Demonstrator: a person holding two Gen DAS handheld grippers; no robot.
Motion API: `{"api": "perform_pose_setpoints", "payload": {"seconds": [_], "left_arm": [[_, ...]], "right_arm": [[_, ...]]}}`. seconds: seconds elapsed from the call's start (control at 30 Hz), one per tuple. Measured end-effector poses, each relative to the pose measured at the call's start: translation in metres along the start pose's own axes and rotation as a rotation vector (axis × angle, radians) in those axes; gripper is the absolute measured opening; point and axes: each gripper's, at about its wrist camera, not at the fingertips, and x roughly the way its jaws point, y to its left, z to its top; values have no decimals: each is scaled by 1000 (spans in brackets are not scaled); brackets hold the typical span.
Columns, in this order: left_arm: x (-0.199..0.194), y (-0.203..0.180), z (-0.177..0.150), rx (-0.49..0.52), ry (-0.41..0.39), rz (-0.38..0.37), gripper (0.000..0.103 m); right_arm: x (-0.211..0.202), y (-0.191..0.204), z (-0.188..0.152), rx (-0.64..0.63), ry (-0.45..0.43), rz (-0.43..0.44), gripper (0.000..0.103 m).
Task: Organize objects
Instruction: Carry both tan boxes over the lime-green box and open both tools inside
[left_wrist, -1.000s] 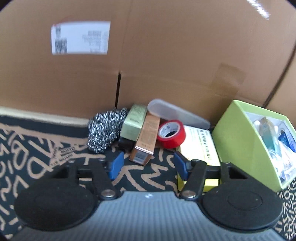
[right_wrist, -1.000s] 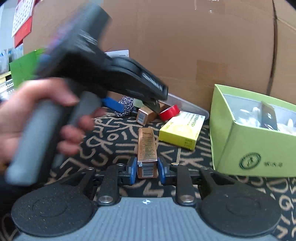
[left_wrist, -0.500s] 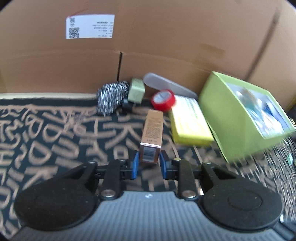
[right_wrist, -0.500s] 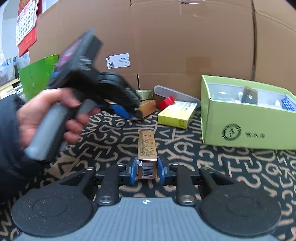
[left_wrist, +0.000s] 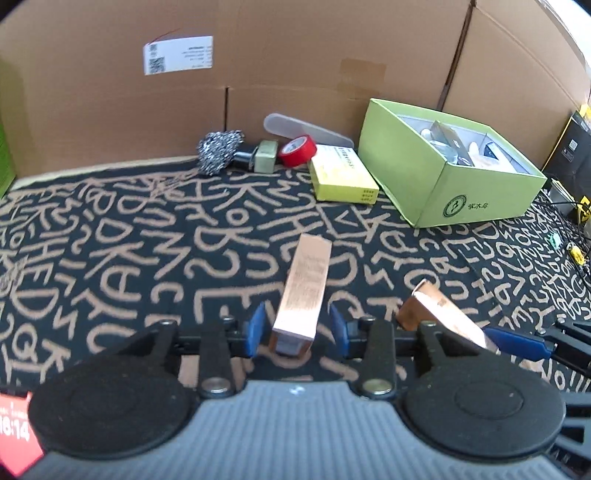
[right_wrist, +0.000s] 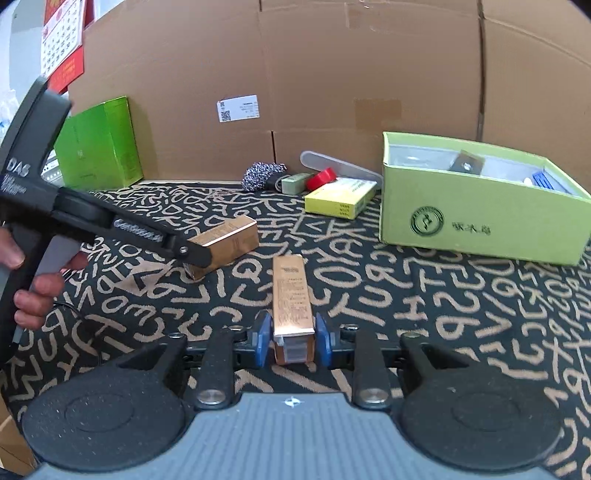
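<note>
Left gripper (left_wrist: 297, 328): its blue pads stand a little apart from the copper carton (left_wrist: 303, 291) between them, so the jaws look released or barely touching; a firm clamp is not visible in the left wrist view.
Right gripper (right_wrist: 291, 341): clenched on the second copper carton (right_wrist: 291, 302), both pads flat against its long sides, near the barcode end.
Location of cartons: both are over the patterned mat (left_wrist: 110, 240), side by side and near each other; whether the left one rests on the mat or hangs just above it cannot be told.
Destination (judgement): the green box (right_wrist: 480, 218), open at the top and already holding small items, is the likely place for them.
Remaining items: steel scourer (left_wrist: 218, 149), red tape roll (left_wrist: 297, 149) and yellow box (left_wrist: 343, 173) lie against the cardboard wall (left_wrist: 295, 74).
Step in hand: carry the matching cartons toward the box.
Procedure, left: confirm pad contact on both long faces before lifting (a slack hold lets the carton tilt).
Procedure, right: keep the carton level and pointing forward.
Procedure, approach: bring one carton at a time over the rim, keeping the grippers apart.
Risk: the glossy cartons may slip if squeezed near one end only.
</note>
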Motion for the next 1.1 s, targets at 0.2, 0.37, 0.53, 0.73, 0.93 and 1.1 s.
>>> {"api": "perform_pose_setpoints", "payload": {"seconds": [0.2,0.37,0.53,0.73,0.93,1.1], "left_arm": [[16,-5,7,13,33,-3,35],[22,-3,8,13,44,0,32],[27,-4,7,20,48,8,29],[23,-6,8,25,49,-25,24],[5,-26,24,50,-12,-99,23],[-8,-54,59,83,-94,-164,23]], "right_arm": [[15,5,8,-25,8,-3,34],[26,10,13,-57,22,-18,34],[28,11,13,-47,23,-19,34],[28,11,11,-30,23,-9,28],[9,4,16,1,-46,-13,28],[-12,-14,31,25,-139,-66,28]]}}
